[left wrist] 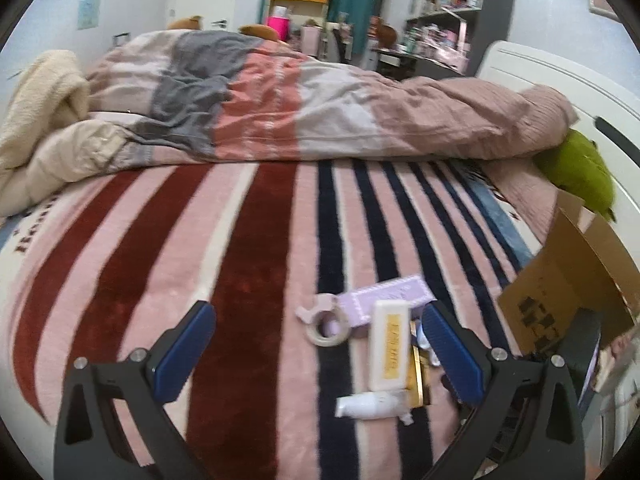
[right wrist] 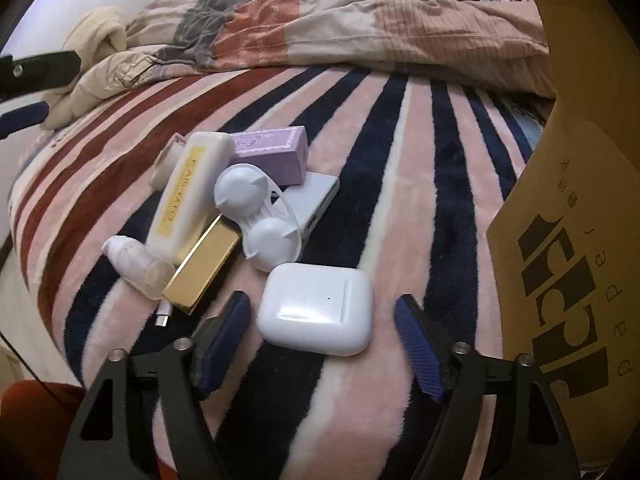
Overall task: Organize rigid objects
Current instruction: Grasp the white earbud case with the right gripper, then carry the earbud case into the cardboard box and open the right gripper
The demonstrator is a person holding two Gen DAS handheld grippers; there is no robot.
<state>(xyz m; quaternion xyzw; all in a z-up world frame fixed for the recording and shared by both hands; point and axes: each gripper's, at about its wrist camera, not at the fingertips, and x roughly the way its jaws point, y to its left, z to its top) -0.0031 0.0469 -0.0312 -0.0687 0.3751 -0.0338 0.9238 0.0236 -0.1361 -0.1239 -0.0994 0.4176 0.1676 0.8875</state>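
Both jaws of your right gripper [right wrist: 322,326] spread wide around the earbud case [right wrist: 316,308], touching nothing, probably lining up a grab. Beside the case rises the cardboard box [right wrist: 568,240], likely its destination. Your left gripper [left wrist: 318,344] hangs open, empty, near the pile.

A bed covered by a striped plush blanket [right wrist: 400,168] in pink, dark red and navy carries everything. A white earbud case [right wrist: 316,308] lies on it. Beyond the case sit a gold box [right wrist: 204,268], a white-and-yellow tube [right wrist: 188,200], a lilac box [right wrist: 272,152], a white twin-domed lens case [right wrist: 256,216] and a small clear bottle [right wrist: 136,260], all touching. A crumpled duvet [right wrist: 320,20] lies farther back, a cardboard box [right wrist: 568,240] right of the case.
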